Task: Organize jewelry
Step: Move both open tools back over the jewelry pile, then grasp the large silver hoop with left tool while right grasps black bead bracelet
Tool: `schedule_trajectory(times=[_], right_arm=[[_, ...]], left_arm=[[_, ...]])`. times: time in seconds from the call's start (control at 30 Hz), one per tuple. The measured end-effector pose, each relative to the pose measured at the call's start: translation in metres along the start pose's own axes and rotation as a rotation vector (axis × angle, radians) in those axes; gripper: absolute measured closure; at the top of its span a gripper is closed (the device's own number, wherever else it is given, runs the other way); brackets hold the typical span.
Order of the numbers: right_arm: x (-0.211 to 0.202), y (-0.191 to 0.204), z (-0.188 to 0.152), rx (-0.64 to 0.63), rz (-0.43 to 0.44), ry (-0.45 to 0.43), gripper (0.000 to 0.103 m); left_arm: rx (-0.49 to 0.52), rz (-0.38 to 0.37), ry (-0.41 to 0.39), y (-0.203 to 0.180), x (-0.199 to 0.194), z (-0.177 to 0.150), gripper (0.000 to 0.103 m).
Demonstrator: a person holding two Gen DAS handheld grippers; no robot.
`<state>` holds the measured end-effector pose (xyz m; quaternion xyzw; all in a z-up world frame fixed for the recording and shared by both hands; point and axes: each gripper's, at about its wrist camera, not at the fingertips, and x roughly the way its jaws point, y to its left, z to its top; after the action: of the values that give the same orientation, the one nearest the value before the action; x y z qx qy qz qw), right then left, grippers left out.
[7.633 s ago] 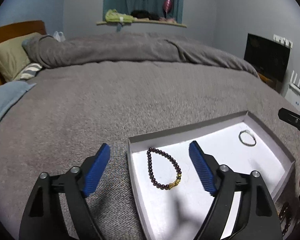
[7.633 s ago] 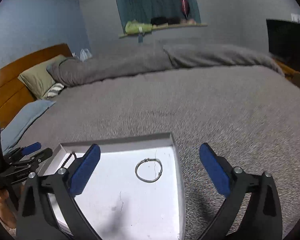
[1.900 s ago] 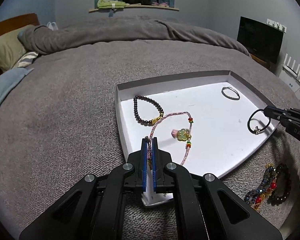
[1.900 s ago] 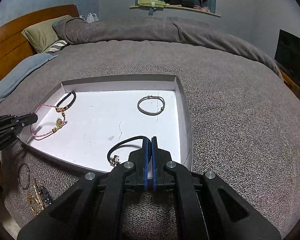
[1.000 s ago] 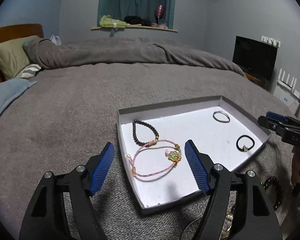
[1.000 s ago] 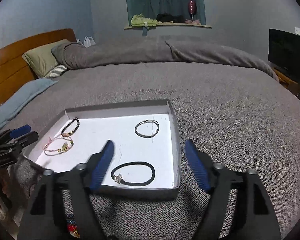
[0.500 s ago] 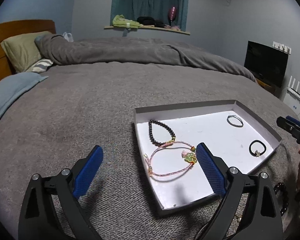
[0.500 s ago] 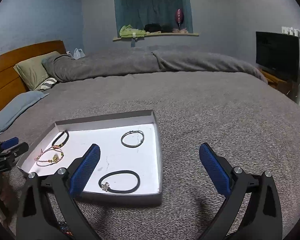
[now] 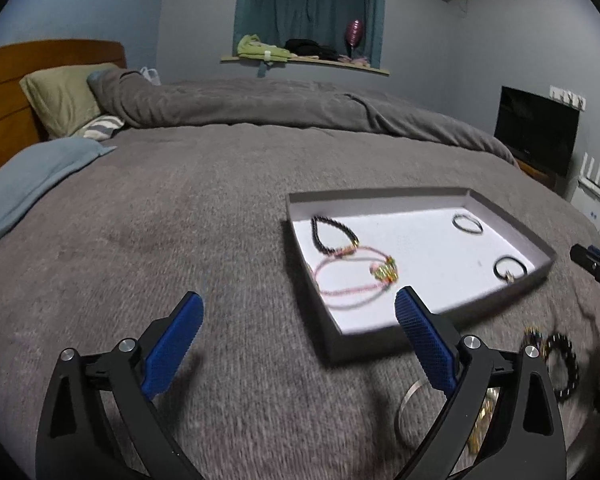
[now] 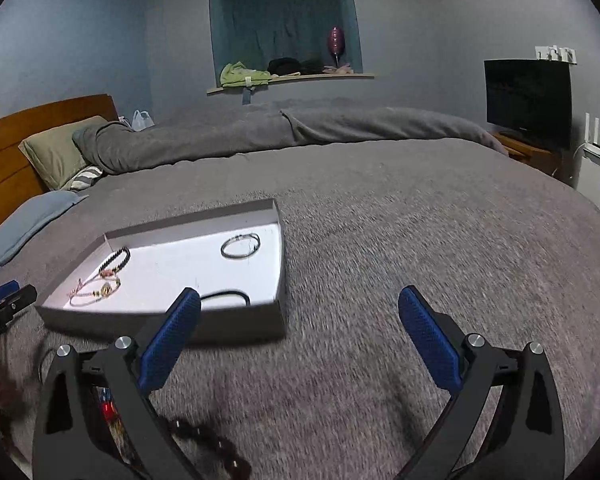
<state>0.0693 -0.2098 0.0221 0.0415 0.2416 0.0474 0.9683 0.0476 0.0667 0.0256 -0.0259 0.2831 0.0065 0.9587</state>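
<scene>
The left gripper (image 9: 298, 322) is spread wide with nothing between its pads; its jaws have just been opening. The right gripper (image 10: 300, 318) is likewise wide and empty. The tray (image 9: 380, 346) lies on the bed (image 9: 180, 220), ahead and right of the left gripper, holding four bracelets. Loose bracelets (image 9: 562, 364) lie on the bed, just beside the tray's near edge.

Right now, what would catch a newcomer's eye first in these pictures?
A shallow grey tray with a bright white floor sits on the grey bed, holding four bracelets, including a pink cord bracelet. Nearer the camera, blue-padded fingers of the open left gripper frame the view, with loose jewelry on the blanket beside the tray.
</scene>
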Motion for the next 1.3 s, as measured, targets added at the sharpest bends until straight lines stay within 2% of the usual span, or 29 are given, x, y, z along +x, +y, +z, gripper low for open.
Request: schedule_trajectory(times=[0.27,0.73,1.1,1.3], right_arm=[[-0.015,0.0,-0.023,-0.025,-0.016,0.031,0.005],[-0.03,0.009,-0.057,-0.091,0.005,0.108,0.005],[-0.034,0.014,-0.067,-0.103,0.043,0.149,0.005],[-0.031,0.021,-0.067,-0.13,0.066,0.164,0.005]], left_arm=[[0.074,-0.039,0.012,-0.019,-0.021,-0.022,0.007],[0.08,-0.101,0.067,-0.026,-0.03,-0.043,0.007],[0.134,-0.15,0.112,-0.045,-0.025,-0.051,0.007],[0.156,-0.139,0.126,-0.05,-0.02,-0.051,0.007]])
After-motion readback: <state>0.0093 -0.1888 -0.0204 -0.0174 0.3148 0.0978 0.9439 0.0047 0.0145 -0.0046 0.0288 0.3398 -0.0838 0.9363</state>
